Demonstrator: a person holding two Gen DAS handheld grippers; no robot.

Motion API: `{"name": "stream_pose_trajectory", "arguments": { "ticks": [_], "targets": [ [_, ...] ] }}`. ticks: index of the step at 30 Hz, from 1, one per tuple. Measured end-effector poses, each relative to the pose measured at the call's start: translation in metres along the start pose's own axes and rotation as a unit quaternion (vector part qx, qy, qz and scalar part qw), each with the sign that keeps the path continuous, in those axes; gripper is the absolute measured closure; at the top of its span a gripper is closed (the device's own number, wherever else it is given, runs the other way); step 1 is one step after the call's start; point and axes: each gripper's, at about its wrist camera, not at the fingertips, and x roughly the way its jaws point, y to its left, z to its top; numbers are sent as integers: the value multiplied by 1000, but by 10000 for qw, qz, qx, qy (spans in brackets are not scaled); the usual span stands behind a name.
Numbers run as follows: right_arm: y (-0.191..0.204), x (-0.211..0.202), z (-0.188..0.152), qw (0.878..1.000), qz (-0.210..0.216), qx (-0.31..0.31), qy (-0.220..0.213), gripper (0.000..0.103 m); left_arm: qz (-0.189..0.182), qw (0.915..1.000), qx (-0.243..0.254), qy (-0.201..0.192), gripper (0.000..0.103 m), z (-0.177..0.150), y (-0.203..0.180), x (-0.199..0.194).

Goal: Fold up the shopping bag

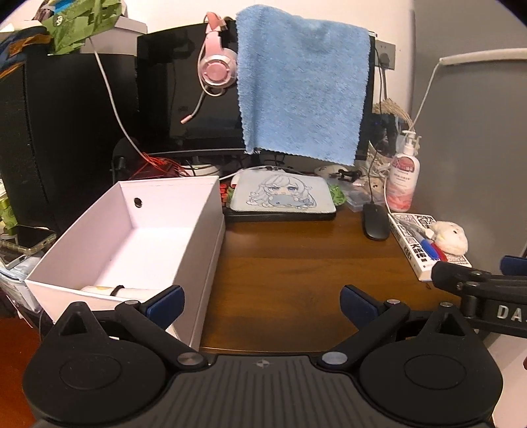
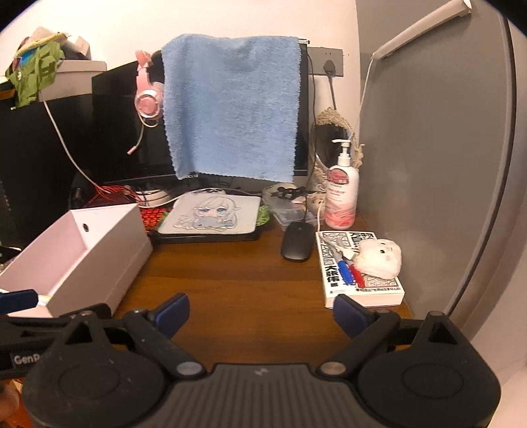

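Note:
A pale rolled bundle with a black band around it lies in the near corner of an open white box on the left of the wooden desk. Whether it is the shopping bag I cannot tell. My left gripper hovers open at the desk's front edge, its left finger over the box's near right corner, nothing between the fingers. My right gripper is open too, over bare wood, holding nothing. Each gripper shows at the edge of the other's view.
A crumpled green bag-like thing sits high at the back left. A blue towel hangs over the monitor beside pink headphones. A mouse pad, black mouse, lotion bottle and a book with plush toy and pens fill the back and right.

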Motion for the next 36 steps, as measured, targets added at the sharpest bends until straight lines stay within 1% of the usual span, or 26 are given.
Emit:
{"name": "stream_pose_trajectory", "arguments": {
  "ticks": [4,9,17,36],
  "targets": [
    [2,-6,1,10000,-7,-4,-100,3,33,10000,-26,-51,1,1,3,-3],
    [12,-7,1,9992,-259,-258,-163,3,99,9999,-47,-107,1,1,4,-6],
    [11,-9,1,9996,-176,-151,-190,3,145,9998,-65,-117,1,1,6,-7],
    [17,-11,-2,9995,-31,-258,-174,3,178,9998,-54,-85,1,0,7,-6]
  ]
}}
